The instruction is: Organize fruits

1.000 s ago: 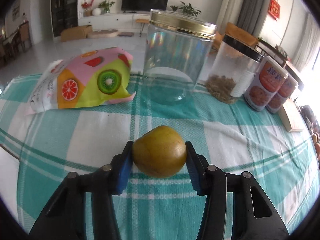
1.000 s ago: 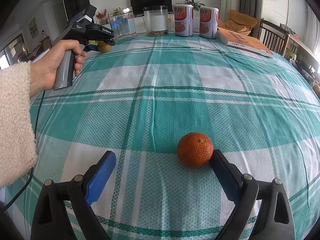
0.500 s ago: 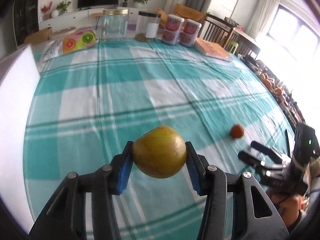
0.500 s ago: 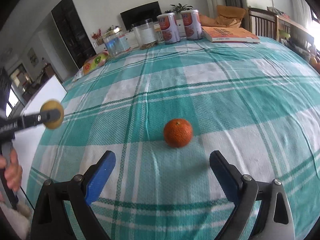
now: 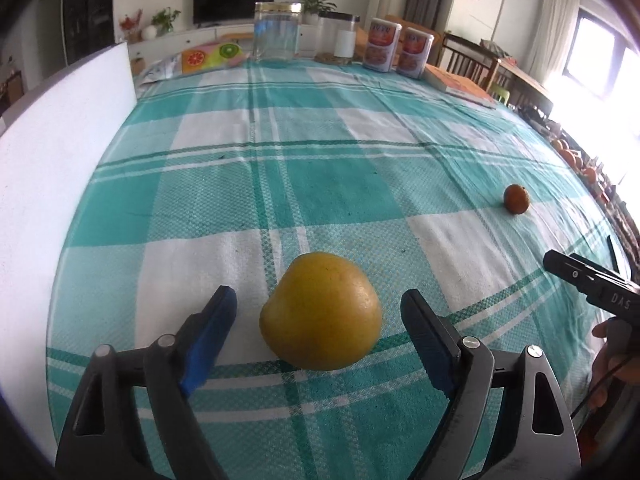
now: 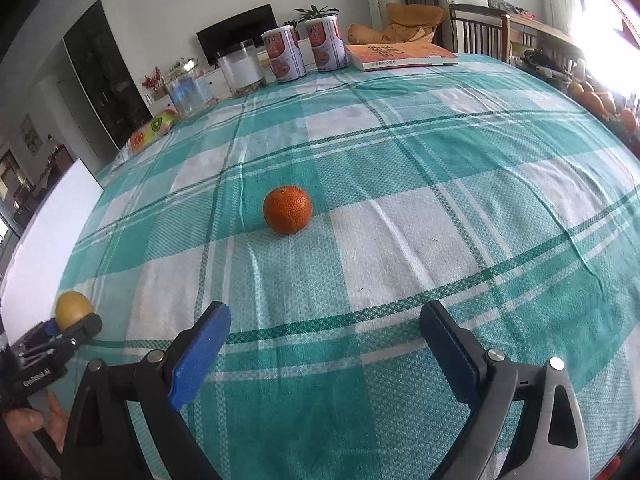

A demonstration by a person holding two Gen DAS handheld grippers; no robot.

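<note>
A yellow pear-like fruit [image 5: 320, 312] rests on the green checked tablecloth [image 5: 320, 184] between the jaws of my left gripper [image 5: 318, 316], which is open and not touching it. The fruit also shows at the left edge of the right wrist view [image 6: 73, 309]. A small orange [image 6: 287, 209] lies on the cloth well ahead of my right gripper [image 6: 324, 344], which is open and empty. The orange shows far right in the left wrist view [image 5: 516, 198].
A white box [image 5: 60, 168] stands along the table's left edge. At the far end stand a clear jar [image 5: 277, 35], a second jar [image 5: 338, 38], two cans [image 5: 398, 48], a fruit-print bag [image 5: 208, 56] and an orange book [image 6: 396, 56].
My left gripper carried the yellow fruit from the far jars to the near table, set it down and opened. My right gripper drew back from the orange.
</note>
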